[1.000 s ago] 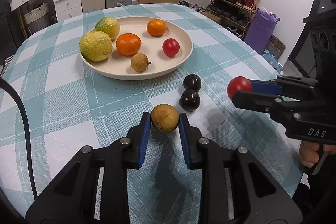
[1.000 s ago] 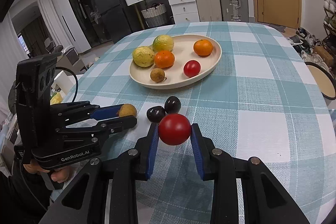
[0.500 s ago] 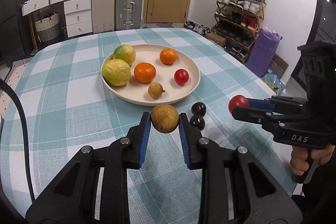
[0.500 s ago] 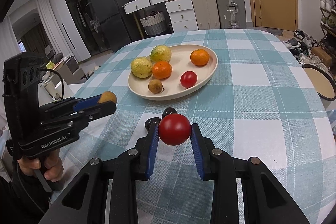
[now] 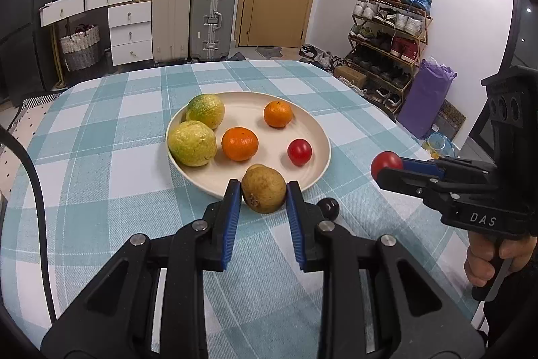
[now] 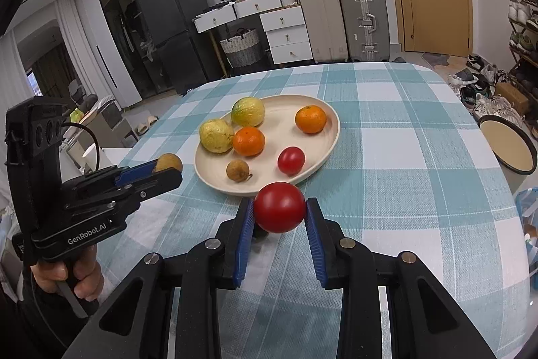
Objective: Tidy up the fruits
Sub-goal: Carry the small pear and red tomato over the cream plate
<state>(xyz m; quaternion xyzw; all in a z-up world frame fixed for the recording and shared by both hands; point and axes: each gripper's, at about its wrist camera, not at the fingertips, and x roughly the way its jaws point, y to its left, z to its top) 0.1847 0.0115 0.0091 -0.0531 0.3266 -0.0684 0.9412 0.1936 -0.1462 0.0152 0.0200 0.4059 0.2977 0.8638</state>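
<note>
My left gripper (image 5: 264, 194) is shut on a brown round fruit (image 5: 264, 192) and holds it above the table just in front of the cream plate (image 5: 319, 137). My right gripper (image 6: 279, 212) is shut on a red tomato (image 6: 279, 207), also lifted, near the plate's front rim (image 6: 333, 137). The plate holds two yellow-green citrus (image 5: 192, 143), two oranges (image 5: 239, 144), a small red tomato (image 5: 299, 151) and a small brown fruit (image 6: 238, 170). A dark round fruit (image 5: 329, 207) lies on the cloth behind my left fingers. In the right wrist view the left gripper (image 6: 166, 169) is left of the plate.
The round table has a teal checked cloth (image 5: 101, 130). Suitcases, drawers and a basket stand behind it, and a shoe rack (image 5: 386, 36) is at the right. A round stool (image 6: 509, 150) stands beside the table's right edge.
Both grippers have risen and moved toward the plate with their fruits held. The dark fruits on the cloth are now mostly hidden behind the fingers.
</note>
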